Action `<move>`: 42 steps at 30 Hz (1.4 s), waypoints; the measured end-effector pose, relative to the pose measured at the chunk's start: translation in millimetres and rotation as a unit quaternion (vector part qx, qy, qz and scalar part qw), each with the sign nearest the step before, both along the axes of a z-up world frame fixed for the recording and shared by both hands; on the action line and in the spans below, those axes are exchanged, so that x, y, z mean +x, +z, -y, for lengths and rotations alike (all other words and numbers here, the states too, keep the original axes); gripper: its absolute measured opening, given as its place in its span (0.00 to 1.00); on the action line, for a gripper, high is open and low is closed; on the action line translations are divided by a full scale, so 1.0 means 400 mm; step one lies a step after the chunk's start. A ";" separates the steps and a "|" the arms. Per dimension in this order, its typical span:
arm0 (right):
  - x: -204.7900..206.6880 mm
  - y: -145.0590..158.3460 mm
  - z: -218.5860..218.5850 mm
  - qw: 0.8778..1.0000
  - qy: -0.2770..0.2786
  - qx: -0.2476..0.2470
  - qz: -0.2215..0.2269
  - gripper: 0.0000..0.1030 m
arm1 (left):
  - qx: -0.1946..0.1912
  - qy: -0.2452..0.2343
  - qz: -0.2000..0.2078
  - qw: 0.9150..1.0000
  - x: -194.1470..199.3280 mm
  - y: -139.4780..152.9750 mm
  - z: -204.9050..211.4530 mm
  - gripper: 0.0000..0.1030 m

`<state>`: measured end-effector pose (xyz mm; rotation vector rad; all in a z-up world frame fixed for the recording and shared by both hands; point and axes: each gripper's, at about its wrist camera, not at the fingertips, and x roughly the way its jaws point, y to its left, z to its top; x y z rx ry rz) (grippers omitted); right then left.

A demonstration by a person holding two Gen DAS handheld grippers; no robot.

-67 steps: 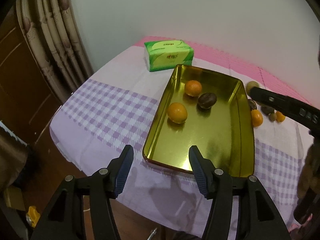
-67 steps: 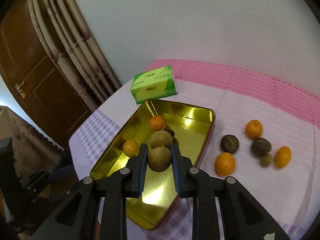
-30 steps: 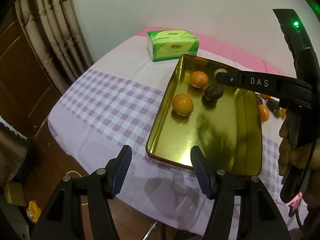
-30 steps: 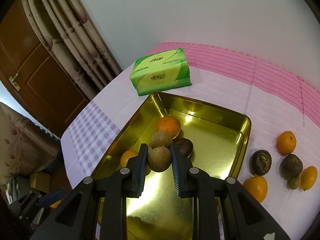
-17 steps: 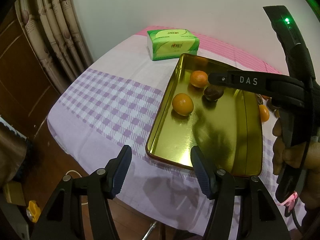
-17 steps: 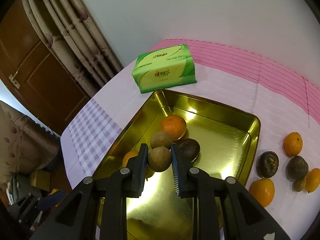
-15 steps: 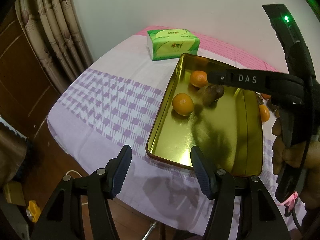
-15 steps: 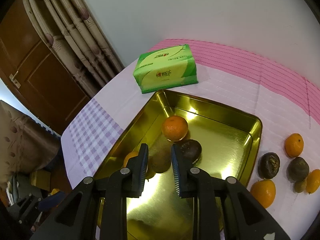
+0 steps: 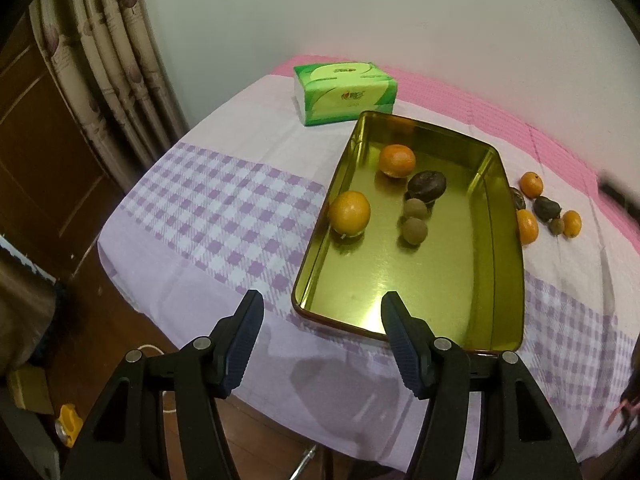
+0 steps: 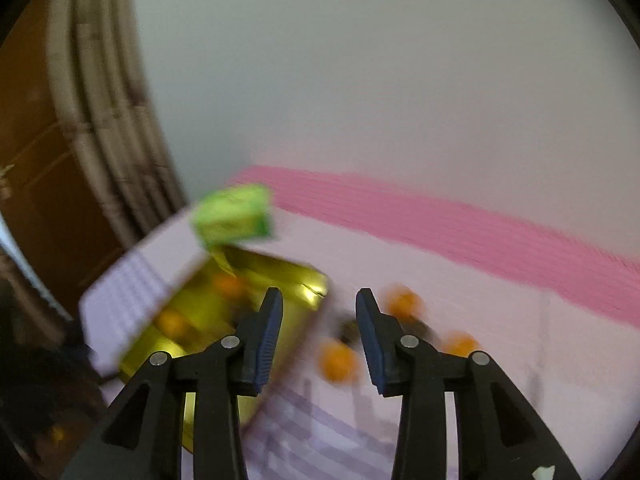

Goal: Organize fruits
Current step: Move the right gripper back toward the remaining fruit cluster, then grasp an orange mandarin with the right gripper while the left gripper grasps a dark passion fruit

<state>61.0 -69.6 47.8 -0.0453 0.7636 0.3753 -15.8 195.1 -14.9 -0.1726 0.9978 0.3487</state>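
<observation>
A gold metal tray (image 9: 500,264) lies on the table. In it are two oranges (image 9: 349,213) (image 9: 397,160), a dark passion fruit (image 9: 426,186) and two small brown round fruits (image 9: 415,231) (image 9: 415,208). More oranges (image 9: 531,184) and dark fruits (image 9: 547,207) lie on the cloth right of the tray. My left gripper (image 9: 322,338) is open and empty, just before the tray's near edge. My right gripper (image 10: 319,334) is open and empty; its view is blurred, showing the tray (image 10: 280,272) at left and loose oranges (image 10: 338,364) ahead.
A green tissue pack (image 9: 344,92) lies behind the tray, near the pink band of the cloth. The table's left edge (image 9: 120,256) drops to a wooden floor. A curtain (image 9: 108,60) and a brown door stand at left.
My right gripper opened and let go of the small brown fruit, which now lies in the tray. It then pulled back out of the left view towards the right, blurring its own view.
</observation>
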 end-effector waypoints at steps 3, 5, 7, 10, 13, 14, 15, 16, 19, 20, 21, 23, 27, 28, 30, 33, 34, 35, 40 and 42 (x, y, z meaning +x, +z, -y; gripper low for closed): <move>-0.017 -0.092 0.124 0.996 -0.059 0.007 -0.063 0.36 | 0.011 -0.006 0.004 1.000 -0.003 0.007 0.015 0.60; -0.033 -0.127 0.174 0.993 -0.075 0.029 -0.087 0.36 | 0.019 -0.006 0.006 1.000 -0.006 0.011 0.026 0.60; -0.038 -0.133 0.175 0.993 -0.064 0.044 -0.094 0.36 | 0.026 -0.005 0.008 1.000 -0.006 0.014 0.031 0.60; -0.028 -0.115 0.108 0.995 -0.014 0.056 -0.082 0.36 | 0.033 0.001 0.014 0.999 -0.010 0.021 0.035 0.60; 0.005 -0.120 0.021 0.996 0.032 0.047 -0.075 0.38 | 0.037 0.003 0.015 0.999 -0.013 0.024 0.036 0.60; 0.015 -0.124 -0.003 0.995 0.038 0.044 -0.076 0.39 | 0.040 0.003 0.014 0.999 -0.013 0.022 0.037 0.60; 0.030 -0.134 -0.026 0.995 0.043 0.035 -0.077 0.41 | 0.042 0.002 0.013 0.999 -0.012 0.021 0.039 0.60; 0.041 -0.144 -0.042 0.995 0.047 0.028 -0.081 0.41 | 0.046 0.000 0.012 0.999 -0.010 0.020 0.041 0.60; 0.082 -0.178 -0.086 0.994 0.055 0.006 -0.097 0.41 | 0.049 -0.004 0.011 0.999 -0.004 0.016 0.044 0.60; 0.095 -0.188 -0.094 0.993 0.055 -0.002 -0.100 0.41 | 0.049 -0.005 0.011 0.999 -0.003 0.016 0.045 0.61; 0.107 -0.197 -0.097 0.993 0.057 -0.003 -0.103 0.41 | 0.049 -0.006 0.010 0.999 0.000 0.014 0.045 0.61; 0.139 -0.218 -0.108 0.992 0.058 -0.005 -0.113 0.42 | 0.049 -0.008 0.007 0.999 0.005 0.009 0.045 0.63; 0.177 -0.251 -0.120 0.989 0.068 -0.006 -0.132 0.32 | 0.045 -0.008 0.001 0.999 0.012 0.000 0.043 0.64; 0.174 -0.250 -0.121 0.989 0.072 -0.009 -0.128 0.32 | 0.046 -0.008 0.001 0.999 0.012 -0.001 0.044 0.64; 0.162 -0.229 -0.092 0.991 0.069 0.001 -0.112 0.31 | 0.050 -0.010 0.001 0.999 0.011 -0.001 0.048 0.64; 0.121 -0.186 0.032 0.996 0.031 0.016 -0.083 0.31 | 0.058 -0.026 0.010 0.998 0.006 0.006 0.067 0.64; 0.103 -0.179 0.082 0.997 0.013 0.007 -0.073 0.31 | 0.061 -0.031 0.013 0.998 0.004 0.009 0.074 0.64; 0.083 -0.176 0.143 0.998 -0.010 -0.005 -0.065 0.31 | 0.065 -0.037 0.018 0.997 0.000 0.014 0.083 0.64; 0.029 -0.200 0.448 0.987 -0.142 -0.043 -0.068 0.31 | 0.064 -0.096 0.051 0.992 -0.019 0.045 0.151 0.64; 0.018 -0.206 0.520 0.981 -0.175 -0.057 -0.066 0.31 | 0.048 -0.133 0.054 0.988 -0.023 0.051 0.190 0.64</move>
